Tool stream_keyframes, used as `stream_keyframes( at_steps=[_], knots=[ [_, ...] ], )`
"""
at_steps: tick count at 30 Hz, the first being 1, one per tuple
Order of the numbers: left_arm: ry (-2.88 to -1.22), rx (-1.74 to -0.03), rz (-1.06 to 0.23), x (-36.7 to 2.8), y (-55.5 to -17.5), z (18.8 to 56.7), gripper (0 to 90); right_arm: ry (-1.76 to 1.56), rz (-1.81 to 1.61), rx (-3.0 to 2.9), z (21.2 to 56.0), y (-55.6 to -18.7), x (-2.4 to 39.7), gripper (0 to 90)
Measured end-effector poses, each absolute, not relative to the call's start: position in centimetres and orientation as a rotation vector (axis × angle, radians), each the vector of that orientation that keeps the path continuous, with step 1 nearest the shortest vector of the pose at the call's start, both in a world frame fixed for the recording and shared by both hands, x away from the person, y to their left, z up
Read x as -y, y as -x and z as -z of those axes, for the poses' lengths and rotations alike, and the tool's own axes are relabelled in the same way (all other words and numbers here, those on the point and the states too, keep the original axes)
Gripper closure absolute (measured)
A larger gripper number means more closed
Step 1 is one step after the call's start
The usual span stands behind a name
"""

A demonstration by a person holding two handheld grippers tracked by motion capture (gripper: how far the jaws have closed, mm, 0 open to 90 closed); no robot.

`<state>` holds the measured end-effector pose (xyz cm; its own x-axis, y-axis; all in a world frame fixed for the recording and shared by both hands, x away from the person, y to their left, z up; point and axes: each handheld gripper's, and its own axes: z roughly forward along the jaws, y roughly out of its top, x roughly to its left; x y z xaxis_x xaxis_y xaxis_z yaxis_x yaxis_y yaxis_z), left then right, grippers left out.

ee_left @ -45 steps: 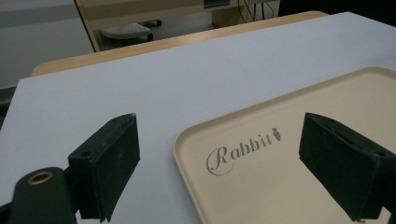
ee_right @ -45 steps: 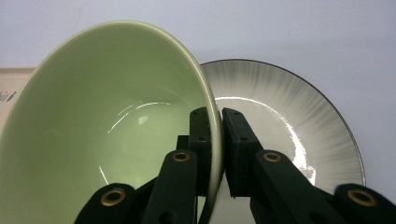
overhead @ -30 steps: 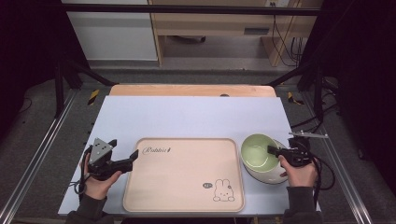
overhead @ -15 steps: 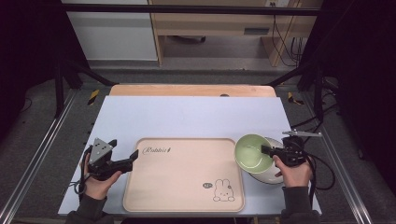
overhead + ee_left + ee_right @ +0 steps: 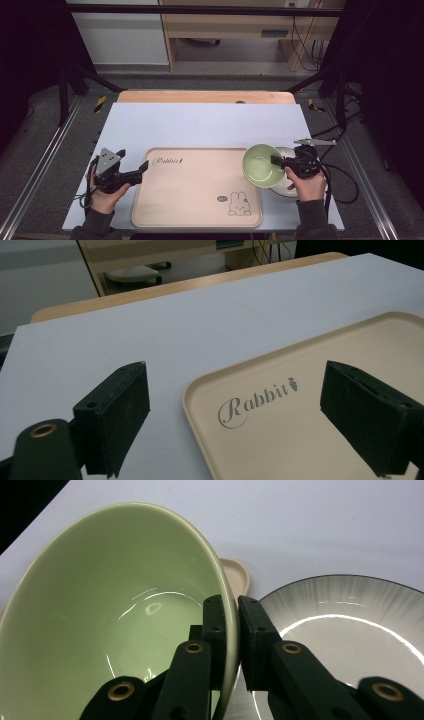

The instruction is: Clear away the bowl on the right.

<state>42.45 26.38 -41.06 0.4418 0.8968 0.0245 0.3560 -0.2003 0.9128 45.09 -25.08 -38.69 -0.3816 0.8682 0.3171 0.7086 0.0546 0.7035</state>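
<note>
A pale green bowl [image 5: 262, 165] hangs tilted at the right edge of the beige rabbit tray [image 5: 190, 190], and my right gripper [image 5: 276, 160] is shut on its rim. In the right gripper view the two jaws pinch the green bowl's wall [image 5: 125, 615] from both sides, my right gripper [image 5: 231, 611] gripping right at the rim. Beneath and to the right lies a white bowl with a dark rim [image 5: 345, 625], visible past the green bowl [image 5: 286, 187]. My left gripper [image 5: 145, 166] rests open at the tray's left edge; its jaws stand wide apart over the tray corner [image 5: 210, 390], left gripper [image 5: 235, 390] holding nothing.
A light blue-grey mat [image 5: 200, 125] covers the wooden table [image 5: 200, 96]. The tray bears a "Rabbit" script [image 5: 255, 400] and a rabbit drawing [image 5: 239, 204]. Cables trail off the table's right side [image 5: 345, 185].
My right gripper has carried the green bowl leftward and slightly up off the white bowl, toward the tray. The left gripper has stayed still.
</note>
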Motion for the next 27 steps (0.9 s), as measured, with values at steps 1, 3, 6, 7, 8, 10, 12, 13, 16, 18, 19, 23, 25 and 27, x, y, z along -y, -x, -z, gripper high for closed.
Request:
stream_keyframes(
  at_steps=[1,3,6,7,8,10,12,13,16,18,19,23,25,27],
  knots=[
    [-1.765,-1.078,-0.730,-26.4,-42.5,41.1,12.1,-1.616,-1.230,-2.137,38.7,-45.1,24.9,83.2],
    [-1.765,-1.078,-0.730,-26.4,-42.4,41.1,12.1,-1.611,-1.227,-2.144,38.7,-45.1,24.7,83.2],
    [-1.764,-1.078,-0.730,-26.4,-42.4,41.0,12.1,-1.606,-1.227,-2.153,38.7,-45.2,24.3,83.2],
    [-1.764,-1.079,-0.730,-26.4,-42.5,41.1,12.1,-1.601,-1.231,-2.156,38.7,-45.2,24.2,83.2],
    [-1.765,-1.079,-0.730,-26.4,-42.5,41.1,12.1,-1.594,-1.234,-2.161,38.6,-45.2,24.1,83.2],
    [-1.766,-1.079,-0.730,-26.4,-42.5,41.1,12.1,-1.590,-1.234,-2.167,38.6,-45.3,23.8,83.2],
    [-1.764,-1.078,-0.730,-26.4,-42.4,41.1,12.1,-1.581,-1.227,-2.174,38.5,-45.3,23.5,83.2],
    [-1.765,-1.078,-0.730,-26.4,-42.4,41.0,12.1,-1.580,-1.231,-2.176,38.5,-45.3,23.4,83.2],
    [-1.765,-1.078,-0.731,-26.4,-42.4,41.0,12.1,-1.574,-1.235,-2.185,38.4,-45.2,23.0,83.2],
    [-1.766,-1.078,-0.730,-26.4,-42.4,41.0,12.1,-1.565,-1.236,-2.189,38.3,-45.3,22.8,83.2],
    [-1.766,-1.078,-0.731,-26.4,-42.4,41.0,12.1,-1.557,-1.238,-2.193,38.3,-45.3,22.7,83.2],
    [-1.763,-1.077,-0.729,-26.4,-42.4,41.0,12.0,-1.550,-1.254,-2.200,38.1,-45.4,22.1,83.2],
    [-1.759,-1.075,-0.730,-26.4,-42.4,40.9,12.0,-1.537,-1.255,-2.207,38.0,-45.5,21.8,83.2],
    [-1.757,-1.074,-0.731,-26.4,-42.3,40.9,12.1,-1.530,-1.263,-2.213,37.9,-45.7,21.3,83.2]
  ],
)
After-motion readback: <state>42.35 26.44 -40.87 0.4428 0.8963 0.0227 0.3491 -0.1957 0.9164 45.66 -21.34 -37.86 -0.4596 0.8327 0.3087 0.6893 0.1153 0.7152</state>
